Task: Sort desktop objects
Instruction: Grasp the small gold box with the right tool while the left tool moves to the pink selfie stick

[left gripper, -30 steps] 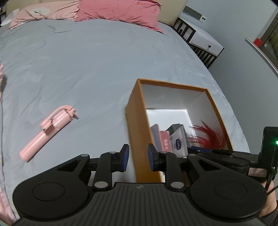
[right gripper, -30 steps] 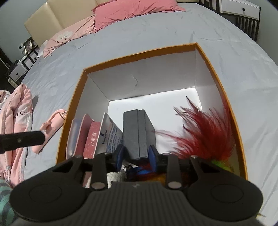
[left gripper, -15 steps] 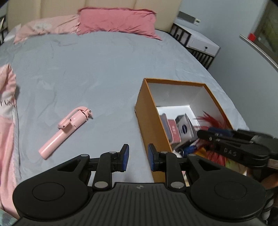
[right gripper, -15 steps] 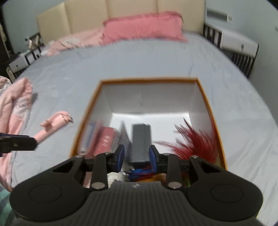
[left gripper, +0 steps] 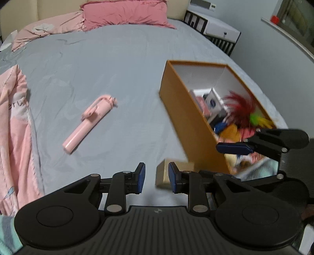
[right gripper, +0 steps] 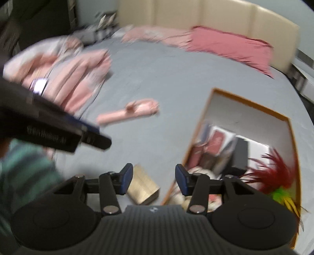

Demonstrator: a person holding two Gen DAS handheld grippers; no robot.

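The left gripper (left gripper: pixel 155 177) hovers low over a grey bedsheet (left gripper: pixel 109 64) with its blue-padded jaws parted and nothing between them. Just ahead of its right fingertip, partly hidden behind that pad, lies a small tan wooden block (left gripper: pixel 163 174) on the sheet, close to the near corner of an orange cardboard box (left gripper: pixel 188 121). Further ahead and to the left of this gripper lies a pink selfie stick (left gripper: pixel 91 122), well apart from the jaws, its folded clamp end pointing away. Beyond it to the far left is a pink garment (left gripper: pixel 13 121), and at the far end of the bed a dark pink pillow (left gripper: pixel 127 12).

The right gripper (right gripper: pixel 154 181) is also held open, jaws wide and empty. The same wooden block (right gripper: pixel 143 185) sits just ahead of its left fingertip, between the two pads in this blurred view but not touched by either. Immediately to the right of this gripper is the open box (right gripper: pixel 198 135), white inside, holding a red feather toy (right gripper: pixel 274 172), a dark grey case (right gripper: pixel 239 153) and several small cartons too blurred to name. Ahead and slightly left lies the selfie stick (right gripper: pixel 129 112). The left gripper's arm crosses the left side of this view.
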